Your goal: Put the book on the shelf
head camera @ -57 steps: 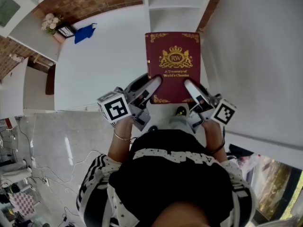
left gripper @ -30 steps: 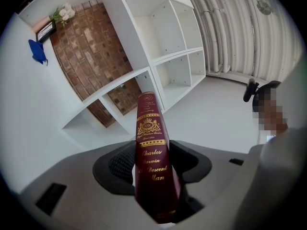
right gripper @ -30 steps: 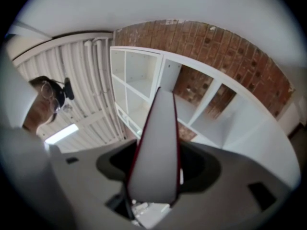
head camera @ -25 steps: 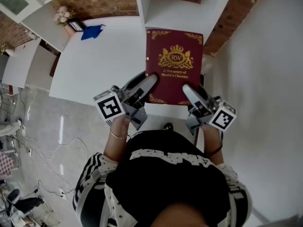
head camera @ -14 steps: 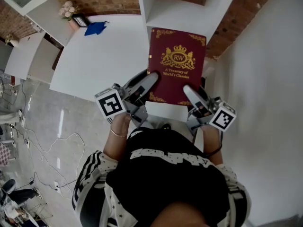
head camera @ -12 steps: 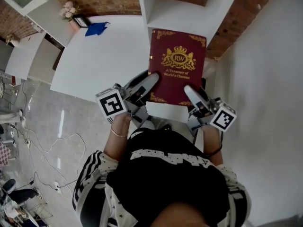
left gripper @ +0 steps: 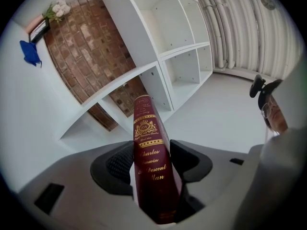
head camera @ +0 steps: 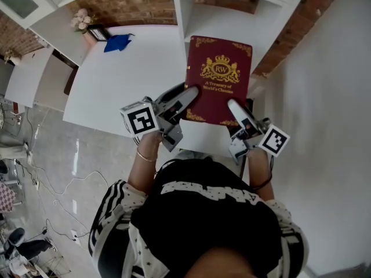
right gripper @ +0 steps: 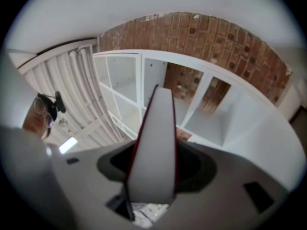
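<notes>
Two tools are seen from above, gripping one book between them. The left tool (head camera: 186, 96), at centre left of the head view, is closed on the spine side of the dark red book (head camera: 220, 77). In the left gripper view the gold-lettered spine is clamped between the black pads. The right tool (head camera: 236, 110), at centre right, is closed on the opposite, page-edge side. Its jaws have just been closing a little further, with the white page block between them in the right gripper view.

The book is held flat, cover up, by its near corners, apparently clear of the white desk (head camera: 127, 80) below it. Its far edge lies at the mouth of an open compartment of the white shelf (head camera: 181, 7) at upper centre. A blue object (head camera: 117, 41) and some flowers (head camera: 80, 21) are seen well apart at upper left.

The step in hand is judged to be the approach to the shelf. It is best done with both tools kept level and moved forward together, so that the book is not twisted. The far edge should be steered between the compartment walls, clear of the divider at its left. Both grips should be kept until the book is borne by the shelf board.
</notes>
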Available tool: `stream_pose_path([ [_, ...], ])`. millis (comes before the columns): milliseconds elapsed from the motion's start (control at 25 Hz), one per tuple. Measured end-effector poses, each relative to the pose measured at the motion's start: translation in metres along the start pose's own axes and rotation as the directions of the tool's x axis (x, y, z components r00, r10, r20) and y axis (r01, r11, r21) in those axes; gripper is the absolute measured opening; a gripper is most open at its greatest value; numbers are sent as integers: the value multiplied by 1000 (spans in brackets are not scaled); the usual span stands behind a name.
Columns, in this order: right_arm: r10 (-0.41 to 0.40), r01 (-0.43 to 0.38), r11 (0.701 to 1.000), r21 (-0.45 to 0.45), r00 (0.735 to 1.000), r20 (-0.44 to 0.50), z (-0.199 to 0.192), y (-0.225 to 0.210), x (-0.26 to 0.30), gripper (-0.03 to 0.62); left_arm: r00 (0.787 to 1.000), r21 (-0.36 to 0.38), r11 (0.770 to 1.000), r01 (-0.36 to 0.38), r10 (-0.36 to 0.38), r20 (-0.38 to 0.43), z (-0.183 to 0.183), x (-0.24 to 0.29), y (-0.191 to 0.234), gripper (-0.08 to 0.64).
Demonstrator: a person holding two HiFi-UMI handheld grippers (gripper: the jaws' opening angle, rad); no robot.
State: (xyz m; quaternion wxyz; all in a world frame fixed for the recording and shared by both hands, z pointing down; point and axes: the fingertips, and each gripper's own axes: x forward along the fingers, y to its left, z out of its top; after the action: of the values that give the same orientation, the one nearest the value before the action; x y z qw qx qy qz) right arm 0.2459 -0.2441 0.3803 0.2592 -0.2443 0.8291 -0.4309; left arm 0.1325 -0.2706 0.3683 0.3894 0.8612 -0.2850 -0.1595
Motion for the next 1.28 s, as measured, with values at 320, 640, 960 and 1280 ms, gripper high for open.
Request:
stream_pose_path([
  [320,-59,51,993,104,996,73,20,-37,46,241,998,26,1000,15,-14,-57,37,25,47,264],
  [640,-111,97,982,163,991,80,33,-89,96,238,998,-16,999,-45,44,-50,72,45,118,264],
  [960,-172,157,971,178,982,76,37,-100,98,238,999,-99,994,-38,34,-40,72,57,127,252],
  [1280,-190,172,966,194,979,77,38,-108,110,238,999,-105,994,-40,38,-24,81,59,139,253],
])
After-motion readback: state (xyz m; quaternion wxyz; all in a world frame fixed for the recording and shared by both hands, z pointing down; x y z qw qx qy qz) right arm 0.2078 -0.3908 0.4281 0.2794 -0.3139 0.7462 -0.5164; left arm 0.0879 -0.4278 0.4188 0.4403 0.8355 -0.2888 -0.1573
